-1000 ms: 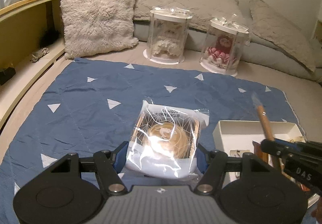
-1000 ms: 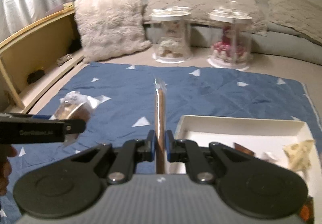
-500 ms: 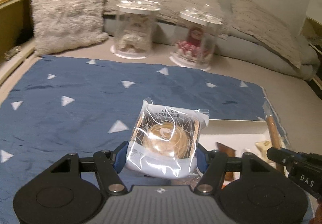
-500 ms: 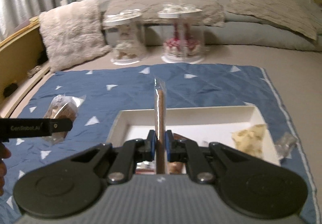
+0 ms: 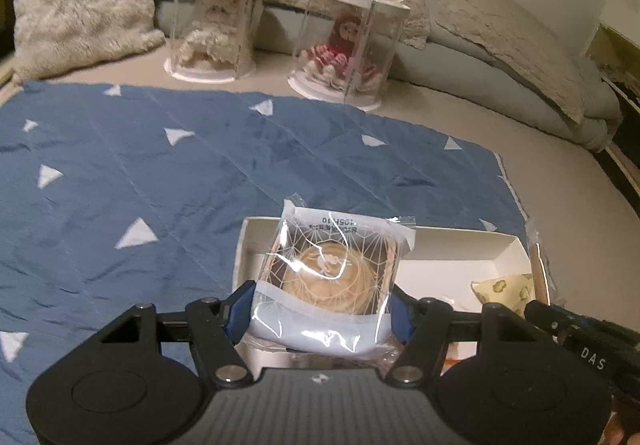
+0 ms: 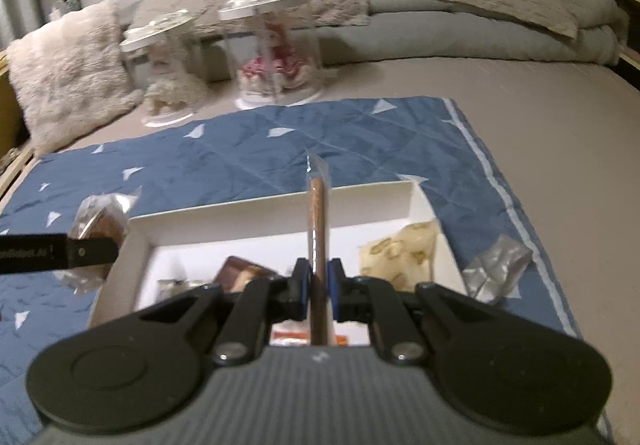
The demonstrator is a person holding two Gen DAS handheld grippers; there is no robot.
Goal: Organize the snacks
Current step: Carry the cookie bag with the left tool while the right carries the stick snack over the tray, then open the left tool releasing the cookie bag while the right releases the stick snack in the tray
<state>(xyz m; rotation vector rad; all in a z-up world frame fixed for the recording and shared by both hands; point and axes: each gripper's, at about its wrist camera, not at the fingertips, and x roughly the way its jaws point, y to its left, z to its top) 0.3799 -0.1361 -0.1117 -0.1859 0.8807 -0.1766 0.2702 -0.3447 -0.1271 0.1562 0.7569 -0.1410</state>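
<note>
Bedroom scene: a blue quilted cloth with white triangles (image 5: 168,181) is spread over a beige bed, w/ grey pillows and two clear plastic doll cases (image 5: 216,17) at the back. A shallow white cardboard box (image 6: 256,211) sits on the cloth near its right edge, already holding a yellowish patterned packet (image 6: 400,249) and a few other wrapped bits. The left gripper (image 5: 320,309) clamps a round golden pastry in a crinkly clear wrapper (image 5: 330,277) by both sides, above the box's left end. The right gripper (image 6: 319,287) is pinched tight on a thin brown stick snack in a clear sleeve (image 6: 318,221), over the box's middle (its tip points at the far wall). Step in hand looks like carrying both snacks to the box; next, prob. lower each to a bare patch, then let go. A crumpled silvery wrapper (image 6: 496,269) lies outside, just beside the box's right wall.
</note>
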